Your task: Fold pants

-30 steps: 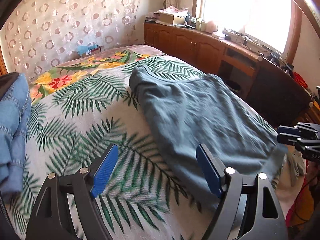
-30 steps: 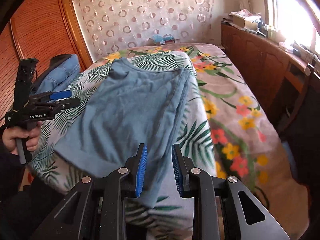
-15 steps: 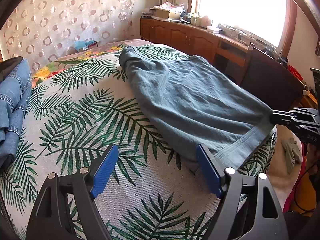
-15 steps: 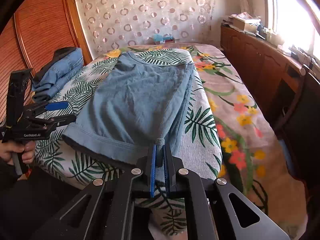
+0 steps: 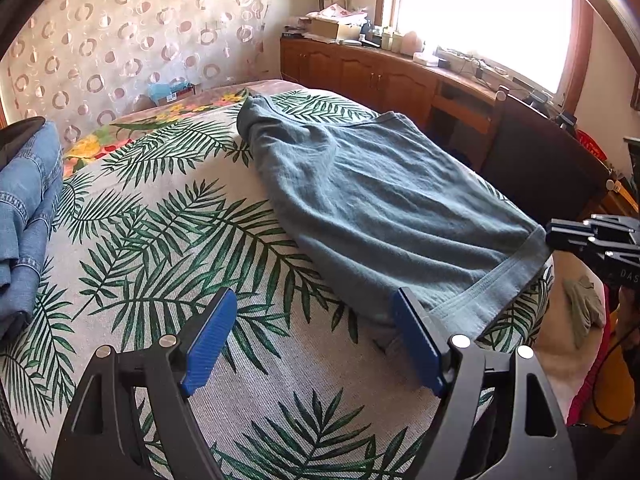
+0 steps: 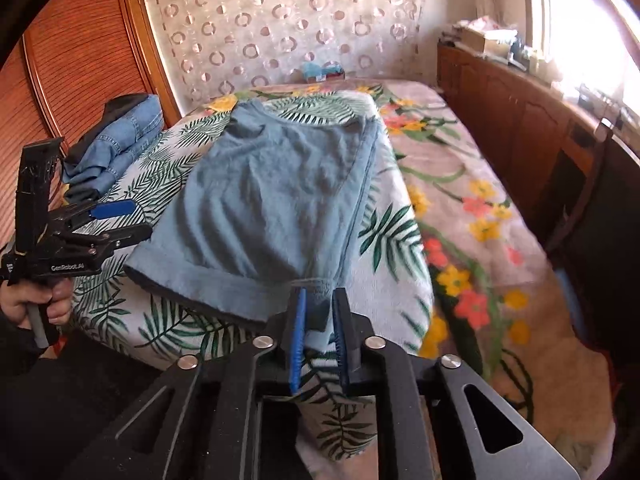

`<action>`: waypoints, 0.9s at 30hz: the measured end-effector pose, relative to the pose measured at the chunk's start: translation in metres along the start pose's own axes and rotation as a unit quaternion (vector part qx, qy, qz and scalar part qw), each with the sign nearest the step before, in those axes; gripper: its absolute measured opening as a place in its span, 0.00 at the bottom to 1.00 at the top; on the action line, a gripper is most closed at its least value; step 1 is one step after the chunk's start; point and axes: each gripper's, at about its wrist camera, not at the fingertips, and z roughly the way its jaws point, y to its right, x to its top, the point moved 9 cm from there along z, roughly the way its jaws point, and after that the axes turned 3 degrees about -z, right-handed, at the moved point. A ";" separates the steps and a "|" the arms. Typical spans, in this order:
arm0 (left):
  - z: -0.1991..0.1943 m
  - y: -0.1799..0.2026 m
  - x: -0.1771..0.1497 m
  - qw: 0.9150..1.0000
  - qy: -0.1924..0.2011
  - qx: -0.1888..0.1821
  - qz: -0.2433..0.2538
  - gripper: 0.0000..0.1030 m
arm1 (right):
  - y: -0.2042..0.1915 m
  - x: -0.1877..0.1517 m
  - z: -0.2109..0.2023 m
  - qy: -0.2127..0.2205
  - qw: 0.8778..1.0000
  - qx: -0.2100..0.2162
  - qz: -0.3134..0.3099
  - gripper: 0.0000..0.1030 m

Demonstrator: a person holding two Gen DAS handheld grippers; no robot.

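The right hand-held gripper (image 6: pixel 318 312) is at the pants' (image 6: pixel 272 204) near hem corner, its jaws opening with the cloth between them. The left hand-held gripper (image 5: pixel 312 336) stands spread and empty just beside the hem's other corner. The pants lie flat on the bed (image 5: pixel 168 216), with folded jeans (image 5: pixel 24 208) well left of them.

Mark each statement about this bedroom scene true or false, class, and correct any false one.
1. The pants lie on a leaf-print bedspread. True.
2. The left hand-held gripper is clamped shut. False: its jaws stand wide open.
3. Folded denim lies on the same bedspread, apart from the pants. True.
4. The pants are red. False: they are blue-grey.
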 end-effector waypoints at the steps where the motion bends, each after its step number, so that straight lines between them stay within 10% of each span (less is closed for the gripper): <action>1: -0.001 0.000 0.001 1.000 0.001 0.000 0.001 0.78 | 0.000 0.001 -0.001 0.003 1.000 -0.002 -0.003 0.19; 15: 0.013 -0.013 0.059 0.999 0.018 0.013 0.028 0.78 | 0.020 0.080 0.035 0.062 0.998 0.006 -0.014 0.34; 27: 0.072 -0.043 0.097 0.999 -0.011 0.029 0.029 0.78 | 0.042 0.109 0.129 0.003 1.000 0.009 0.005 0.34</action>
